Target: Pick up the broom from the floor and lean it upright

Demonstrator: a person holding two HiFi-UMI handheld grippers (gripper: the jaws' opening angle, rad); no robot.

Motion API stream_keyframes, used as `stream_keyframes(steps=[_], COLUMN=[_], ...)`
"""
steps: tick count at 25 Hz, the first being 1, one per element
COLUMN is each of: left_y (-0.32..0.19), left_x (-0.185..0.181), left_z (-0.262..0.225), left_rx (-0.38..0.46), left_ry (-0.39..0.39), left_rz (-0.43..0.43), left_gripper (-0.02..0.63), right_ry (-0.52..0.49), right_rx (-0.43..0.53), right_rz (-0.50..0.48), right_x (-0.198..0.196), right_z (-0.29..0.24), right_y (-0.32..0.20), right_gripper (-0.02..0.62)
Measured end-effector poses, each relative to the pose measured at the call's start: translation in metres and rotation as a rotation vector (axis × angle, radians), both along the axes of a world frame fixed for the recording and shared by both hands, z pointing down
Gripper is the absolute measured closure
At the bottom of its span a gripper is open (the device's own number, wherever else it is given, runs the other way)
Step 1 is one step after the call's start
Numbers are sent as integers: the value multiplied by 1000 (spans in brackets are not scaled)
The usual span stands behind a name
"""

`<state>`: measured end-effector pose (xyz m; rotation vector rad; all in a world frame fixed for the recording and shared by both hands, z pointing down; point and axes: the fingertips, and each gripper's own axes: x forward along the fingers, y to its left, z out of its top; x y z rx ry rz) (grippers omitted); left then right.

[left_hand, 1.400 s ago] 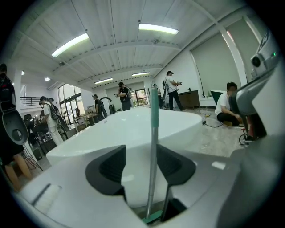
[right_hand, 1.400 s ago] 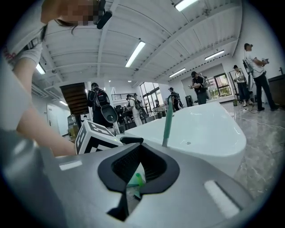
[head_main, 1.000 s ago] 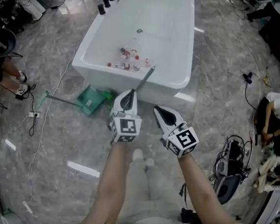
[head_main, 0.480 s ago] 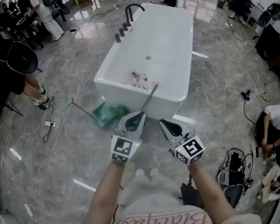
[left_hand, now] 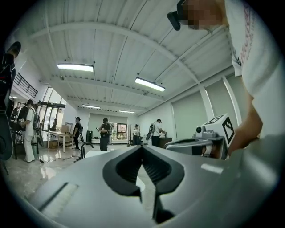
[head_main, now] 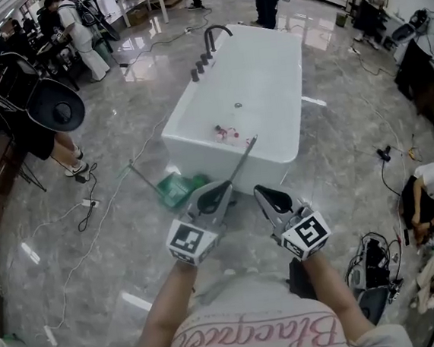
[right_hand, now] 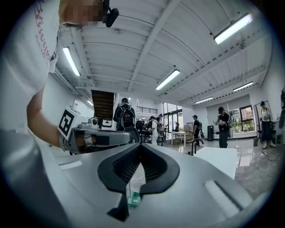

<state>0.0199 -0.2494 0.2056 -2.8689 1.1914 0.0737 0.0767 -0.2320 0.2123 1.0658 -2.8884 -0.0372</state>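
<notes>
Seemingly placed: broom (head_main: 244, 157) leans slanted, handle tip on tub (head_main: 268, 72) rim, foot hidden behind left gripper (head_main: 223, 187). Left and right gripper (head_main: 261, 192) both clenched, empty. Risk: foot skids on glossy floor (head_main: 116, 239), or tip slides along rim; broom drops.

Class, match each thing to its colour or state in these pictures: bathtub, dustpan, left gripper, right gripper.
Things:
1 bathtub
2 dustpan
3 left gripper
4 right gripper

Descriptions:
a fingers shut, nothing held
b white
c fingers shut on the broom handle
d green, on the floor

Pairs: 1-b, 2-d, 3-c, 4-a.
</notes>
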Motion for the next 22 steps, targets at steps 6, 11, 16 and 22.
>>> stream_keyframes(steps=[6, 11, 16, 22], left_y=[-2, -2, 0, -3], left_x=[1, 13, 16, 14], left_z=[-8, -15, -14, -16], left_rx=[16, 46, 47, 61], left_ry=[-11, -12, -17, -18], left_rz=[29, 41, 38, 32], left_gripper=[606, 606, 606, 606], right_ry=[-5, 8, 0, -5], right_rx=[4, -10, 0, 20], right_rz=[34, 68, 76, 84], right_x=[-3, -1, -1, 0], right_z=[-7, -3, -7, -11], right_y=[-2, -5, -4, -6], right_gripper=[594, 595, 595, 595])
